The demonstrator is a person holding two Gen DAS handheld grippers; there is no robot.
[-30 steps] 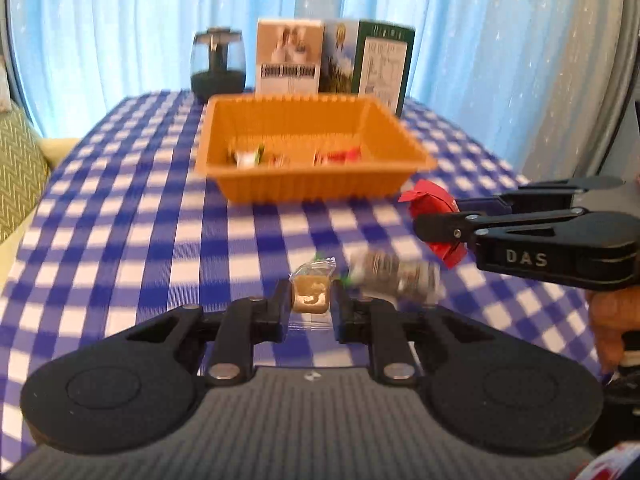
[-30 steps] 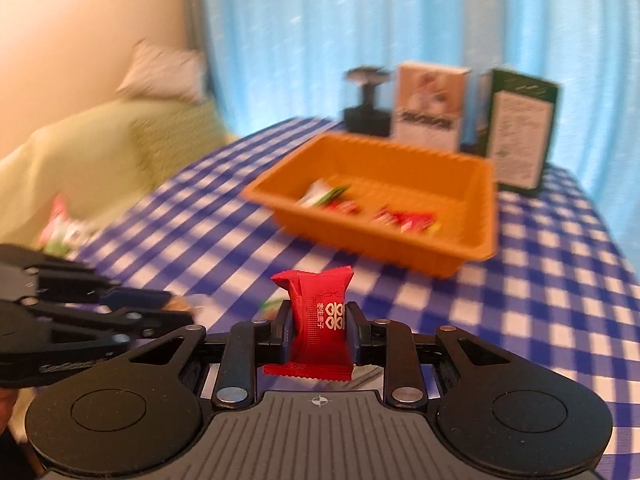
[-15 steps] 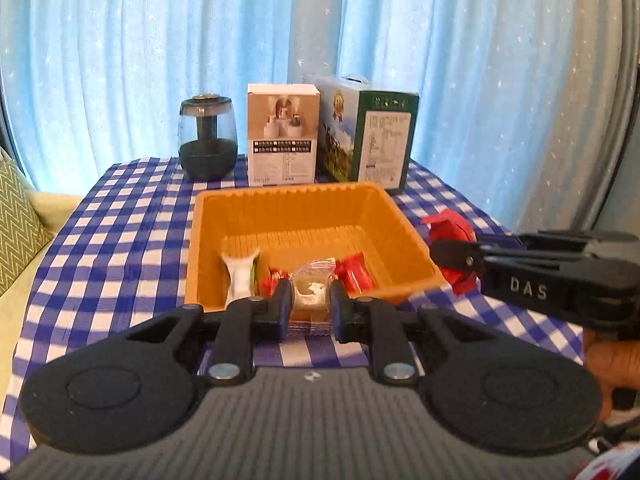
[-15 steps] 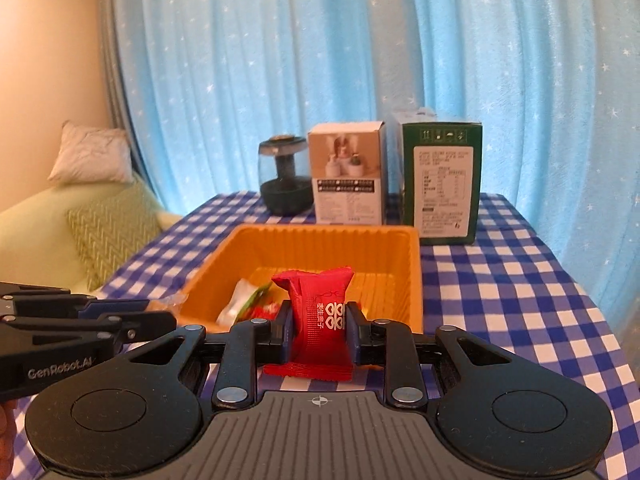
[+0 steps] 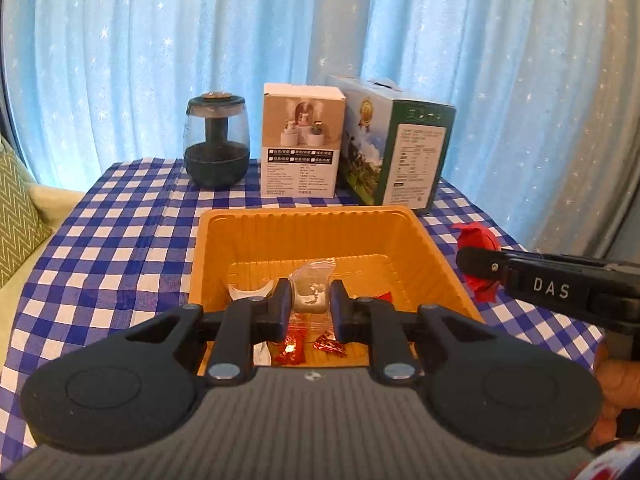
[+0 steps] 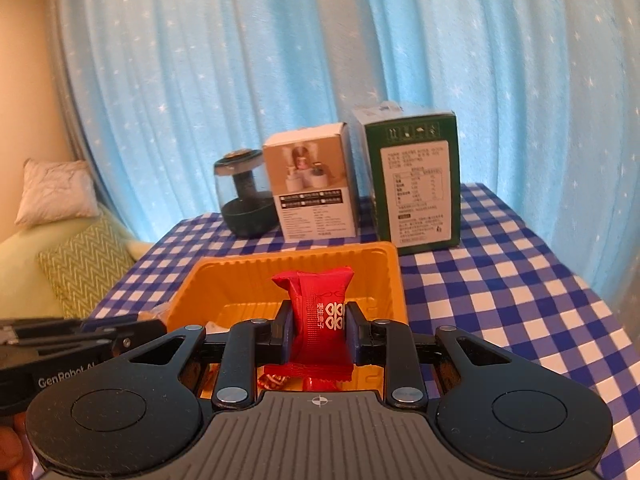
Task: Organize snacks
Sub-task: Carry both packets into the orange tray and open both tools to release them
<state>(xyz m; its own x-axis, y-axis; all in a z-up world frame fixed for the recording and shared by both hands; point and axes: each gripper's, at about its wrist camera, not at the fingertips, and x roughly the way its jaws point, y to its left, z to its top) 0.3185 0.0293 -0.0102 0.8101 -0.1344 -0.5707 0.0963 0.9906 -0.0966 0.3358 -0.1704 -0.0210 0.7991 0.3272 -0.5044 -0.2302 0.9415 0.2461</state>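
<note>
An orange tray (image 5: 308,222) (image 6: 256,270) stands on the blue checked table. My left gripper (image 5: 310,300) is shut on a clear-wrapped snack (image 5: 310,294) and holds it above the tray's near part. Red wrapped candies (image 5: 290,352) and a white packet (image 5: 248,292) lie in the tray below it. My right gripper (image 6: 318,322) is shut on a red wrapped candy (image 6: 318,312) above the tray's near right edge. It also shows in the left wrist view (image 5: 478,258), at the tray's right rim.
A dark glass humidifier (image 5: 216,144), a white box (image 5: 302,152) and a green box (image 5: 394,160) stand behind the tray, in front of a blue curtain. A green sofa with cushions (image 6: 76,264) is left of the table.
Both grippers have lifted their snacks from the table and moved forward. They now hold them over the orange tray.
</note>
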